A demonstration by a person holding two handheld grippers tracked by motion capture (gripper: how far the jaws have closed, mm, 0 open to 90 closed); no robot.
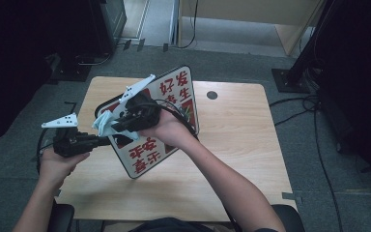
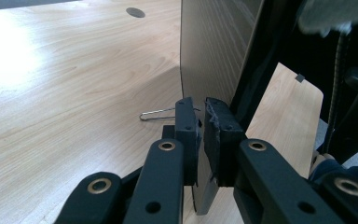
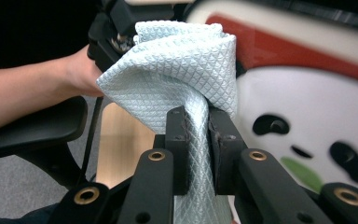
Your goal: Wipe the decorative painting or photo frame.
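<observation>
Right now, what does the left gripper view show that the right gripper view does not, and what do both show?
Left gripper view: the left claw shut on the thin edge of the sign, seen from its plain back, with the wooden table, a round hole and a wire clip.

Right gripper view: the right claw shut on a pale blue cloth, against the sign's printed front with a panda face. A forearm is also there.

Both: the sign and some table.

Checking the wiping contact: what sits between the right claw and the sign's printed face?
The pale blue cloth, pinched in the right claw, bunches against the sign; the right gripper view shows it.
</observation>
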